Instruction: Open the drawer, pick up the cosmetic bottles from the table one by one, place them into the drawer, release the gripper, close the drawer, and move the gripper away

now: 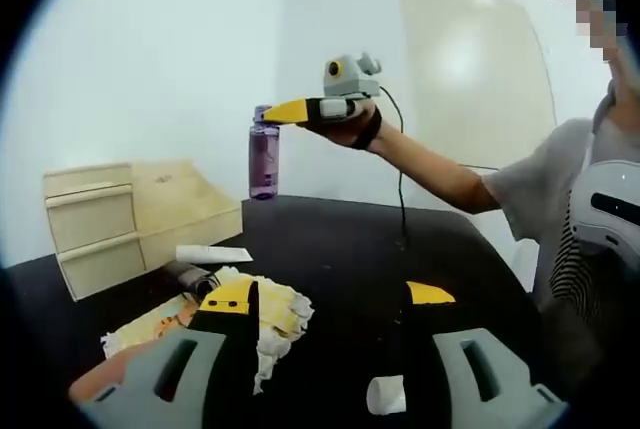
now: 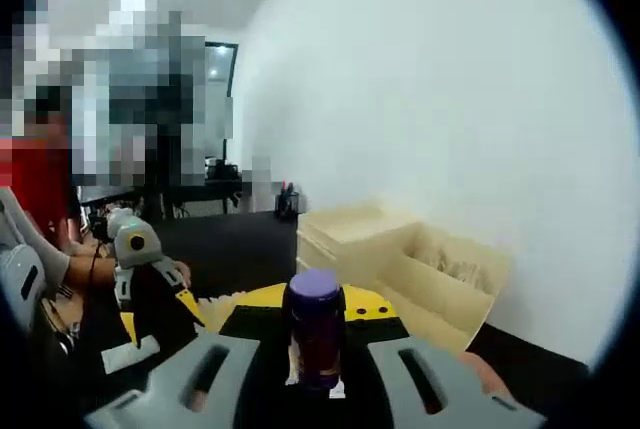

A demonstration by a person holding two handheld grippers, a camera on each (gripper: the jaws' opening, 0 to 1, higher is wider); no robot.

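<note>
My right gripper [image 2: 315, 305] is shut on a purple cosmetic bottle [image 2: 316, 339] with a purple cap, held upright between its yellow-tipped jaws. In the left gripper view that bottle [image 1: 264, 157] hangs in the air above the black table [image 1: 350, 249], pinched near its cap by the right gripper [image 1: 272, 113] in a person's hand. A pale wooden drawer unit [image 2: 350, 227] stands ahead, its drawer [image 2: 452, 271] pulled out to the right. The same unit [image 1: 100, 224] sits at the table's far left. My left gripper [image 1: 330, 295] is open low over the table, holding nothing.
A white tube [image 1: 213, 253], a dark cylindrical bottle [image 1: 190, 277] and a yellow and white crumpled bag [image 1: 268, 307] lie near the left jaw. A small white item [image 1: 385, 394] lies between the jaws. The left gripper [image 2: 165, 307] shows at the left. A person stands at the right.
</note>
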